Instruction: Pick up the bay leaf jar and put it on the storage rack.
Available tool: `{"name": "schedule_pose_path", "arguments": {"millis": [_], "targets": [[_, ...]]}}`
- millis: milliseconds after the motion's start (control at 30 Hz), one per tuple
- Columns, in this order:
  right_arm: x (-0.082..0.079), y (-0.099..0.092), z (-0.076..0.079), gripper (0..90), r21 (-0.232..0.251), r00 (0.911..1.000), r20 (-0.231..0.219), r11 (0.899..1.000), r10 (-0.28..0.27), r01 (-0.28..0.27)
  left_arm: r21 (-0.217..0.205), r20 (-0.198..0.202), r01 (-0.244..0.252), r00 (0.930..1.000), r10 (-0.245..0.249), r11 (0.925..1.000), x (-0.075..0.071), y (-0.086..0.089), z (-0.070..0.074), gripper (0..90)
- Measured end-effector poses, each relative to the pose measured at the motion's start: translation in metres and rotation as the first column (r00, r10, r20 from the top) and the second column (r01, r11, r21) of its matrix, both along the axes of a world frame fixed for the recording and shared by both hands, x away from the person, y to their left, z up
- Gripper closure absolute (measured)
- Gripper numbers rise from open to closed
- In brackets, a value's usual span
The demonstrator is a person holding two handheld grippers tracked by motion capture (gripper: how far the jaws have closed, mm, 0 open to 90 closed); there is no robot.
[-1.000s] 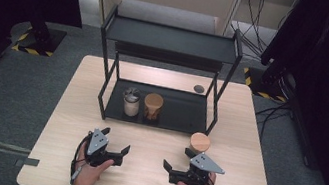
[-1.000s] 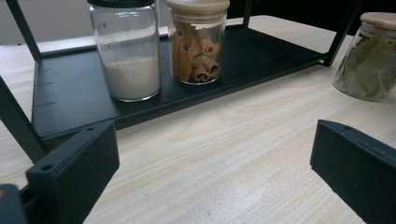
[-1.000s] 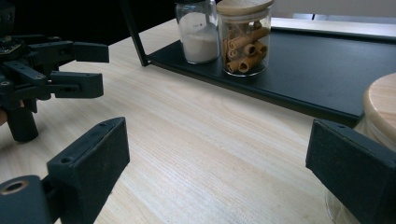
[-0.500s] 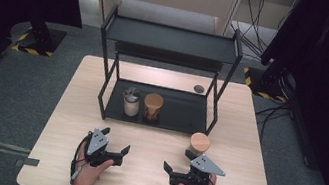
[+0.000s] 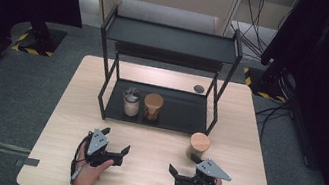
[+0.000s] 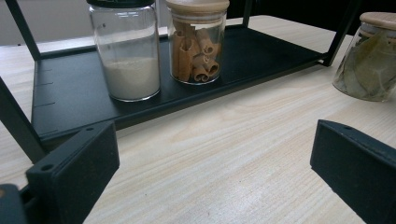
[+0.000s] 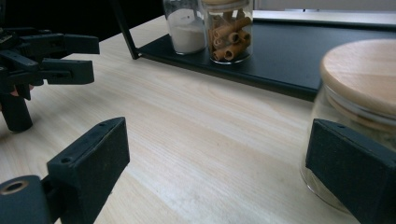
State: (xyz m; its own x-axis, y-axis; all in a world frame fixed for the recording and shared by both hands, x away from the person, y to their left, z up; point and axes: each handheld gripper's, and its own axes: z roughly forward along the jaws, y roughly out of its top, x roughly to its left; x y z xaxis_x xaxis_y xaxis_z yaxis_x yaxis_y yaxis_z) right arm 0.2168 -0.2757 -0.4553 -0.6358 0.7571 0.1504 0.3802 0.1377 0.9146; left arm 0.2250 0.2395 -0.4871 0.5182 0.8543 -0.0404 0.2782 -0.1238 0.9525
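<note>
Both my hands rest low on the near edge of the table (image 5: 69,107), the left gripper (image 5: 114,151) aimed toward the black shelf (image 5: 184,111); its jaws stand spread wide on nothing. My right gripper (image 5: 182,169) lies level, jaws wide apart, holding nothing; the wooden-lidded jar (image 5: 198,145) stands just beside its far jaw, in front of the shelf's right leg.

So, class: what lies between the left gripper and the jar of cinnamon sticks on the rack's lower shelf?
In the left gripper view, bare tabletop and the shelf's front edge separate the left gripper from the cinnamon jar.
</note>
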Motion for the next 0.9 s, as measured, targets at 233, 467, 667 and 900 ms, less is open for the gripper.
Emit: {"name": "schedule_pose_path", "arguments": {"millis": [233,467,667,900], "targets": [[-0.007,-0.011,-0.003,6.7,0.009,0.9996,-0.004,1.0,-0.029,0.029,0.002,-0.001,0.0,1.0,0.0,1.0,0.0,0.0,0.0,0.9],[-0.008,-0.015,-0.001,6.7,0.013,0.9987,0.002,0.999,-0.05,0.05,0.002,-0.002,-0.001,1.0,0.001,1.0,0.0,0.0,0.0,0.9],[-0.008,-0.016,0.0,6.7,-0.001,0.9974,0.012,0.998,-0.071,0.071,0.002,-0.002,0.0,1.0,0.0,1.0,0.0,0.0,0.0,0.9],[-0.008,-0.019,0.0,6.7,0.0,0.9957,0.012,0.996,-0.092,0.092,0.001,-0.002,0.0,1.0,0.0,1.0,0.0,0.0,0.0,0.9]]}}
